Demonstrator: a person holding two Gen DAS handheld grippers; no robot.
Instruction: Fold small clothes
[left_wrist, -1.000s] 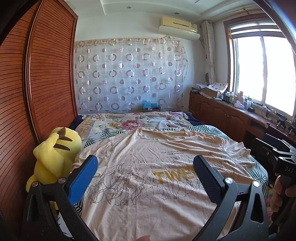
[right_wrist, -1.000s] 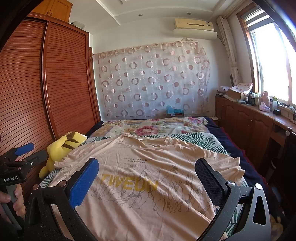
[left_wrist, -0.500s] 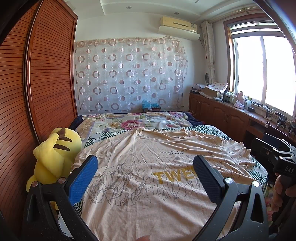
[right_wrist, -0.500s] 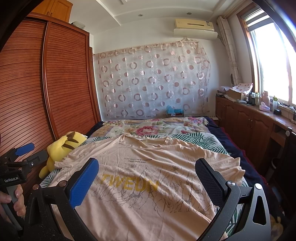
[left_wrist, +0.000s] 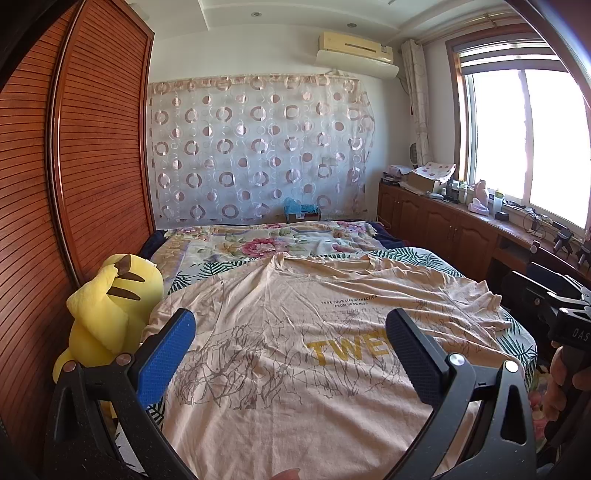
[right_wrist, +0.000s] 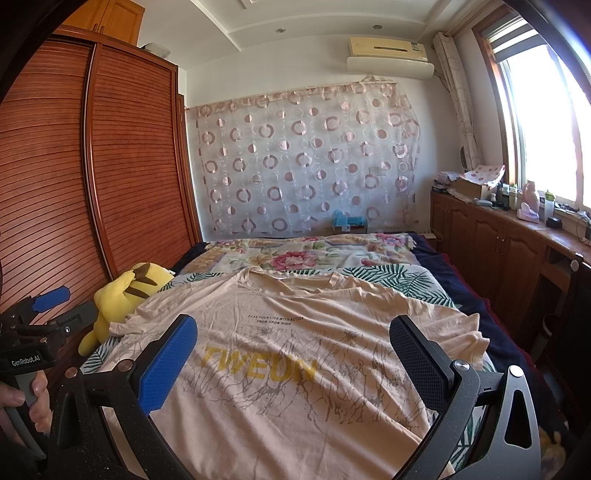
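I find the shirt (left_wrist: 295, 354) spread flat, print up, across the bed (right_wrist: 406, 284); left gripper (left_wrist: 291, 347) and right gripper (right_wrist: 295, 350) hover above it, jaws wide, holding nothing. It looks light, limp, likely to drag; I would pinch hem or sleeve edges, though the near hem is hidden.

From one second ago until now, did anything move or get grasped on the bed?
Nothing visibly changed. Both the left hand-held gripper and the right hand-held gripper hover open above the beige T-shirt, which lies flat and unfolded on the bed; the yellow plush toy sits in the same place beside it.
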